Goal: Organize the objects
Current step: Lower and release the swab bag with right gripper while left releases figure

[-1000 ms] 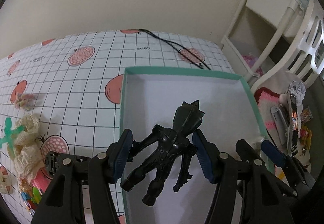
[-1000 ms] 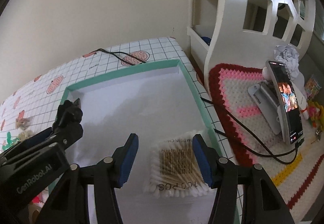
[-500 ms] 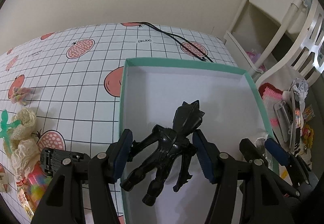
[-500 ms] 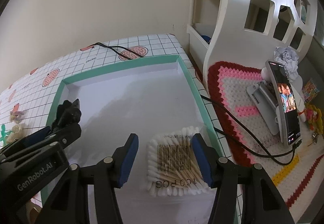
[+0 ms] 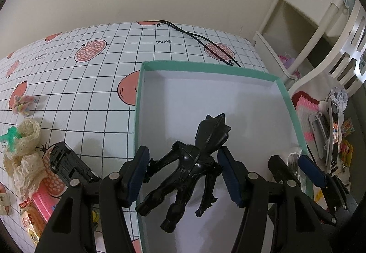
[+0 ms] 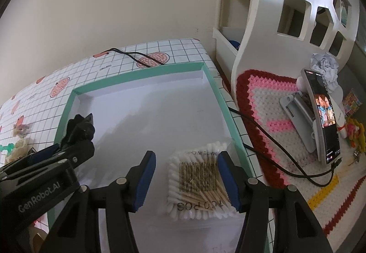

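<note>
Since a second ago both tools have drawn back a little toward the near end of the box, so more of the grid-patterned tabletop [image 5: 96, 97] and its left-side clutter shows in the left wrist view, and the bag of cotton swabs [image 6: 199, 182] sits slightly farther forward between the right tool's fingers than it did. Left tool [image 5: 183, 175] holds the black toy figure [image 5: 194, 166] over the near-left part of the teal-rimmed box [image 5: 205, 66]; its blue pads stand fairly wide apart, the left one against the figure's outstretched arm and the right one against its other side, the figure tilted with its spiked head pointing away and its legs hanging toward the camera. Whether the figure touches the box's white floor cannot be told. Right tool [image 6: 187, 179] is spread wide around the bag of cotton swabs, which lies flat on the box floor in the near-right corner, close to the right wall; the right pad is at the bag's edge and the left pad stands clear of it, so the bag is not gripped. On the tabletop left of the box lie a black toy car [image 5: 68, 163], a bundle of cream lace [image 5: 25, 150], a green plastic piece [image 5: 9, 136], a small pastel scrunchie [image 5: 22, 103] and pink packets at the near edge. A black cable [image 5: 205, 43] runs across the far tabletop to the box's back rim. To the right, a phone [image 6: 324, 115] leans on a grey stand on a pink and red crocheted mat [image 6: 270, 97], beside a white shelf unit [image 6: 274, 12].
</note>
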Demonstrator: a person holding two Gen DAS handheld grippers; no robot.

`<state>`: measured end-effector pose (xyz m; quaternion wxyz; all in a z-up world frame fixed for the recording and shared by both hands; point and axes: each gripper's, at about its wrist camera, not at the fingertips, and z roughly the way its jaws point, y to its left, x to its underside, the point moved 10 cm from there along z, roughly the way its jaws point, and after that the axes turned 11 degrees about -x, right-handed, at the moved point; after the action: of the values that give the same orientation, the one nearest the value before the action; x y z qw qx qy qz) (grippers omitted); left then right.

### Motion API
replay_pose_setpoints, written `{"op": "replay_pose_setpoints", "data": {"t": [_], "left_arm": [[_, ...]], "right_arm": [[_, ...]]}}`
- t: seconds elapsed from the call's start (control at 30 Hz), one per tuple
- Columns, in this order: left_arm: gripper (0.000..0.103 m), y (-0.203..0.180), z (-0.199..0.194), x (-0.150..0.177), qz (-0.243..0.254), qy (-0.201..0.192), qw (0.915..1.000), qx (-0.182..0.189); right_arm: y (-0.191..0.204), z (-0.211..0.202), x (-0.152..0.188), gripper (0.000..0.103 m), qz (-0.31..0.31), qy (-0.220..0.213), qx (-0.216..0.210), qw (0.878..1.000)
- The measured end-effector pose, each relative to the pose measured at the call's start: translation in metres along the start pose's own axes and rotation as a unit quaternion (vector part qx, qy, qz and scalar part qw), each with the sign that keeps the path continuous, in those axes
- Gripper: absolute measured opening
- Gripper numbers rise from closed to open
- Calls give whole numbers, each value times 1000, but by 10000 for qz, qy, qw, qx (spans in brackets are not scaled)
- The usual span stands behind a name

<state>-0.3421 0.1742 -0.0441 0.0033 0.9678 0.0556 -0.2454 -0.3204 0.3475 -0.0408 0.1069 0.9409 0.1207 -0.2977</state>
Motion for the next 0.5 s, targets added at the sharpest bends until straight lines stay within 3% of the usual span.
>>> {"op": "replay_pose_setpoints", "data": {"t": [0.23,0.5], "left_arm": [[65,-1,-2,0,35,135,9999,57],[68,-1,-13,-5,25,84,9999,83]], "right_arm": [[4,-1,1,71,-58,3,-81,10000],[10,-8,-4,71,-99,-99,-123,9998]]}}
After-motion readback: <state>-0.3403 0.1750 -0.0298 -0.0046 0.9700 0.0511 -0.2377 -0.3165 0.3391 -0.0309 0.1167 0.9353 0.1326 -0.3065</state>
